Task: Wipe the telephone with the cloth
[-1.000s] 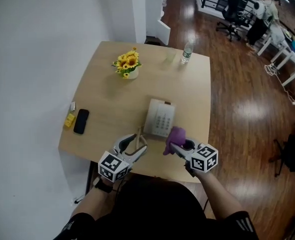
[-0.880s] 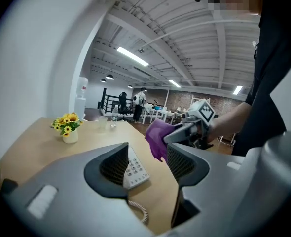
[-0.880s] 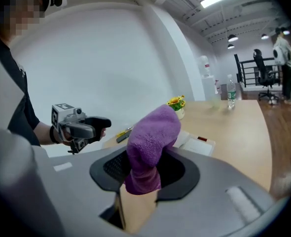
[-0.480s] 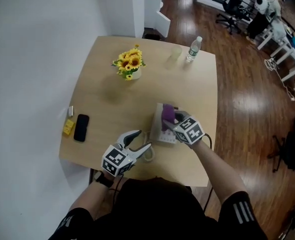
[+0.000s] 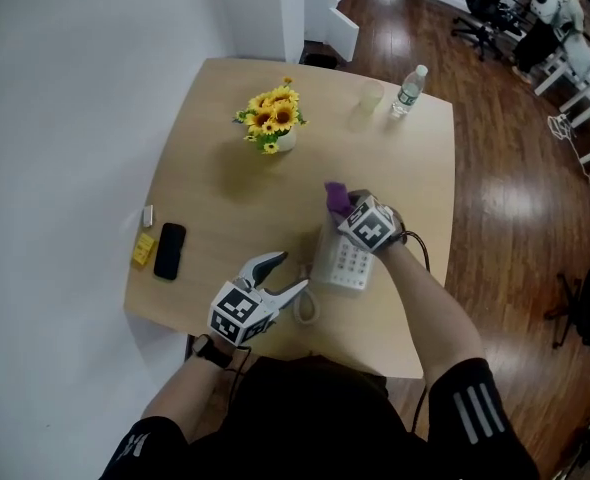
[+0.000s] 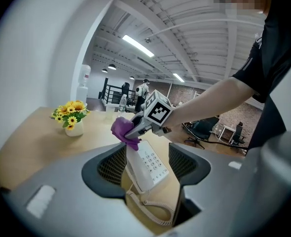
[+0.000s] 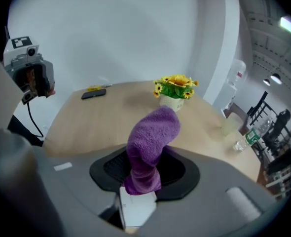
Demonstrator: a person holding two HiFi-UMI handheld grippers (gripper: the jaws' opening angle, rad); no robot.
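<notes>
Head view, nearest first: left gripper (image 5: pixel 291 271) sits low at the table's (image 5: pixel 205 178) near edge, forearm coming up from bottom left, jaws pointing right toward the telephone (image 5: pixel 346 263). Its jaws are opening & stand wider than 1 sec ago. The left gripper view shows the telephone's near end and the coiled cord (image 5: pixel 305 308) in line w/ the gap, pads not pressing on either. The telephone lies flat right of centre, keypad up. The right gripper (image 5: pixel 343 206) is clamped on the purple cloth (image 5: pixel 335 196), which hangs down onto the telephone's far end. A sec ago that gripper & cloth were at the telephone's near right corner, so they've moved up its length. Right forearm stretches diagonally from bottom right across the telephone's right side. Count: 2 grippers, 1 telephone, 1 cloth, 1 black phone (image 5: pixel 169 251) w/ 1 yellow item (image 5: pixel 143 249) beside it at the left edge. Farther off: 1 pot of sunflowers (image 5: pixel 273 120), then 1 clear cup (image 5: pixel 368 103) & 1 water bottle (image 5: pixel 408 88) at the far right corner.
</notes>
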